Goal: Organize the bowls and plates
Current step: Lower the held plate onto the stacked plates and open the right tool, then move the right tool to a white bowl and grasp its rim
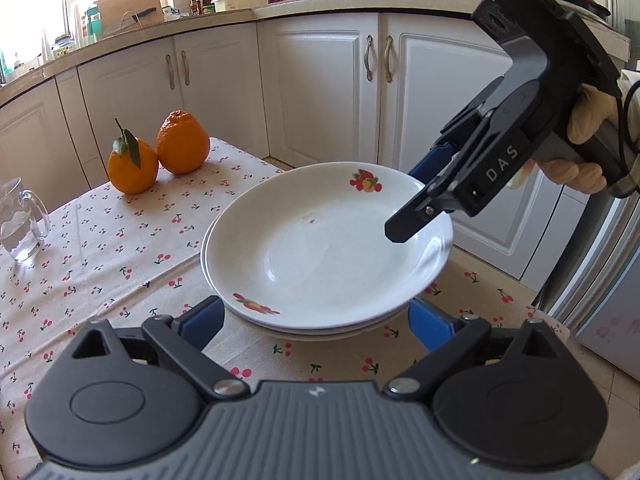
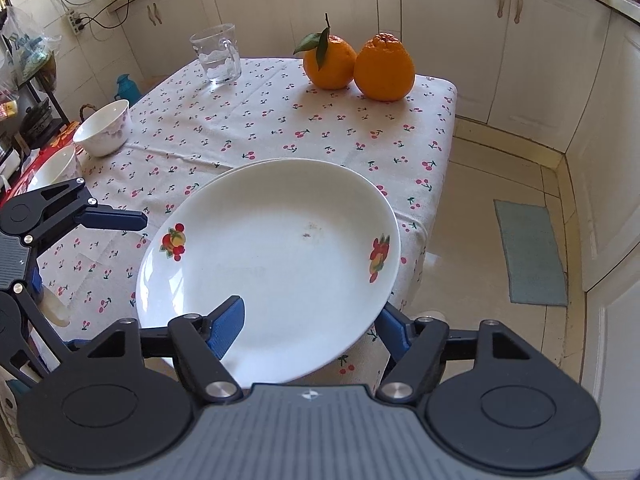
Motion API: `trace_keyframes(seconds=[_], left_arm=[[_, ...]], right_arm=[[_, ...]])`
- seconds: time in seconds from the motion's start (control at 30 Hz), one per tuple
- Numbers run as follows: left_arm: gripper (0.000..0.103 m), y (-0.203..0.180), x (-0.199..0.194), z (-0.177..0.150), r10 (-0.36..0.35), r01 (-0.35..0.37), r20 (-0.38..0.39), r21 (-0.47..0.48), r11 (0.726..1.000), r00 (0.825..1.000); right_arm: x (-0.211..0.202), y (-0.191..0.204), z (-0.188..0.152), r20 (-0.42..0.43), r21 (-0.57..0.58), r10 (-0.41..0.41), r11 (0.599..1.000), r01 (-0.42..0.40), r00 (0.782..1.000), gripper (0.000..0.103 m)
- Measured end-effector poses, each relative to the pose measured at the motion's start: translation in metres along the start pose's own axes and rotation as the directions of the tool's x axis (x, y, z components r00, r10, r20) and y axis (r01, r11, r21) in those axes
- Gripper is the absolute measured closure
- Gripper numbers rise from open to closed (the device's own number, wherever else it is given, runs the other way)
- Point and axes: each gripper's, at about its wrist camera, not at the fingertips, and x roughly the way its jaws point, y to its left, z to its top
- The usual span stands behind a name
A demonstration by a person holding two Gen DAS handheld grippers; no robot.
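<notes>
Cherry-print tablecloth (image 2: 320, 120) (bowls (image 2: 105, 128) right-view only)

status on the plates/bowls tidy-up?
Done: nothing finished, though a second plate lies under the top plate. In hand: right gripper is closed on the top plate's rim, placing or lifting unclear; left gripper is open beside the stack. Left: two bowls sit unstacked.

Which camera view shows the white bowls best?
The right wrist view: two white bowls sit at the table's left edge there, one partly hidden behind the left gripper. The left wrist view shows no bowls.
</notes>
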Motion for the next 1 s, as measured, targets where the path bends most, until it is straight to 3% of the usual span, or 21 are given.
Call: trace_keyframes(seconds=[0.1,0.27,0.43,0.7,0.83,1.0], left_arm=[[0.004,0.002,-0.006,0.001,0.002,-0.002,0.011,-0.011,1.0,1.0],[0.003,0.006,-0.017,0.0,-0.001,0.001,0.018,-0.025,1.0,1.0],[0.003,0.01,-0.032,-0.004,0.027,-0.025,0.037,-0.04,0.999,0.999],[0.002,0.02,-0.079,-0.021,0.078,-0.073,0.072,-0.078,0.994,0.994],[0.002,0.028,-0.107,-0.039,0.134,-0.125,0.085,-0.104,0.987,0.987],[0.002,0.041,-0.14,-0.065,0.221,-0.209,0.075,-0.133,0.969,0.972]], right_arm=[[0.0,0.005,-0.002,-0.009,-0.016,-0.021,1.0,0.021,1.0,0.017],[-0.017,0.02,-0.001,0.059,-0.047,-0.033,0.998,0.036,0.998,0.0],[-0.033,0.046,0.003,0.129,-0.077,-0.082,0.993,0.092,0.988,0.0],[-0.041,0.103,0.0,0.223,-0.057,-0.205,0.973,0.223,0.953,0.0],[-0.037,0.14,-0.006,0.271,-0.066,-0.247,0.959,0.274,0.93,0.0],[-0.025,0.185,-0.012,0.294,-0.079,-0.237,0.959,0.271,0.926,0.0]])
